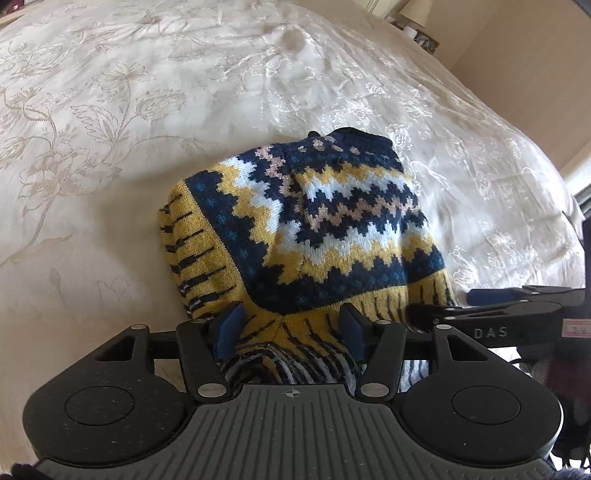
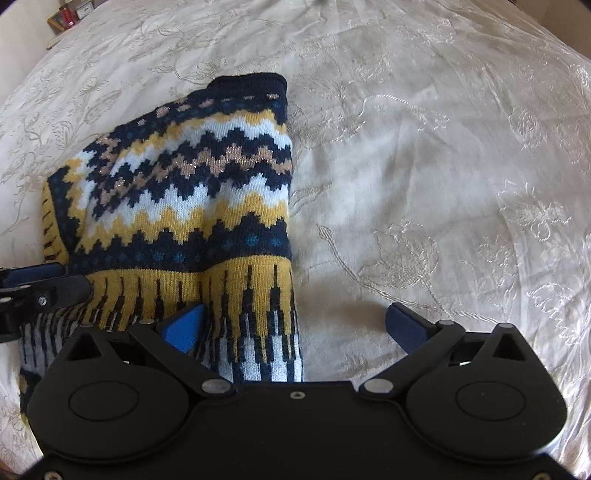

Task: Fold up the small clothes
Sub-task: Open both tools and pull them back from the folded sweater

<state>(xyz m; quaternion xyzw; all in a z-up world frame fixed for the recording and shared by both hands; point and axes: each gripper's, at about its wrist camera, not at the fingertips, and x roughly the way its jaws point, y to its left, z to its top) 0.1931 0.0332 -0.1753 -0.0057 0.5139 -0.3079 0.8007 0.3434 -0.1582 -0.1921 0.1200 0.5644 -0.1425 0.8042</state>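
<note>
Two sets of jaws work the sweater [image 1: 295, 229]. Your left gripper [image 1: 290, 328] stands half open astride a bunched yellow hem fold; whether the pads press it cannot be told. Your right gripper [image 2: 295, 328] is spread wide, straddling the sweater's right edge, gripping nothing. The sweater lies partly folded on the bed [image 2: 443, 166]. Judged step: mid-fold. Next, close on the near hem and carry it toward the collar. Beyond, a cream embroidered bedspread, a wall [image 1: 517, 55], small bedside items [image 2: 68, 16].

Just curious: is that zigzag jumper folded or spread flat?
Folded: the jumper lies doubled into a narrow bundle on the bedspread, with a straight folded edge and layered hems.
</note>
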